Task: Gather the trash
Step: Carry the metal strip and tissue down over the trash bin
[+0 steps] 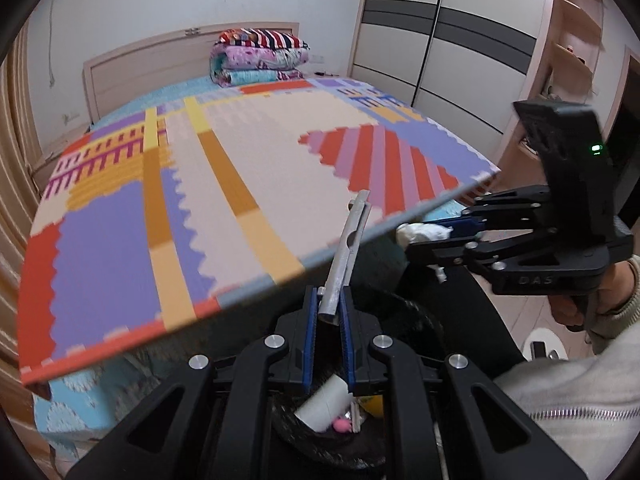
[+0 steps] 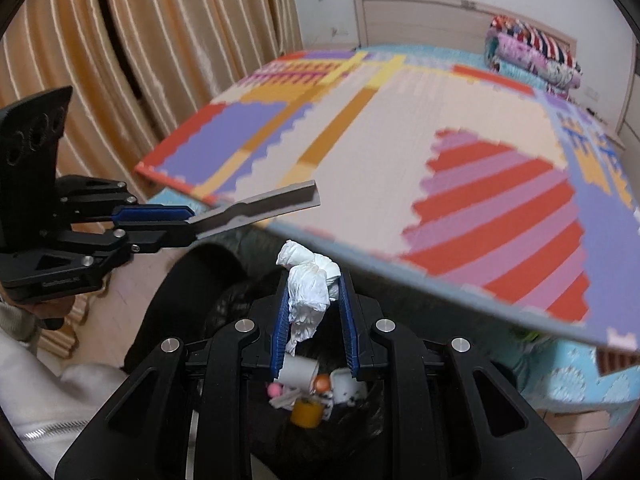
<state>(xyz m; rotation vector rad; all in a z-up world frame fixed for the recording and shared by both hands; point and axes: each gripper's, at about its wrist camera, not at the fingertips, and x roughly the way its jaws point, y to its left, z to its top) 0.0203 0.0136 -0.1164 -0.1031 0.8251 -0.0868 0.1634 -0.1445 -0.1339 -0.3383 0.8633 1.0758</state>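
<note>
My left gripper [image 1: 329, 300] is shut on the near end of a flat grey strip [image 1: 347, 244], which points up and away over the mat's edge. Under it lies a black-bagged bin [image 1: 416, 322] with a white paper tube [image 1: 325, 403] in it. My right gripper [image 2: 314, 280] is shut on a crumpled white tissue [image 2: 308, 286] above the same bin [image 2: 226, 304], which holds a tube [image 2: 298, 372], an orange tape roll [image 2: 306, 414] and small scraps. Each view shows the other gripper: the right one [image 1: 430, 238] with the tissue [image 1: 422, 233], the left one [image 2: 191, 224] with the strip [image 2: 264, 202].
A bed carries a colourful foam mat [image 1: 256, 168] whose edge overhangs the bin. Folded quilts [image 1: 260, 58] lie by the headboard. A wardrobe [image 1: 448, 28] and shelves stand at the right, a striped curtain [image 2: 132, 48] at the left. A person's sleeve [image 1: 560, 396] is close by.
</note>
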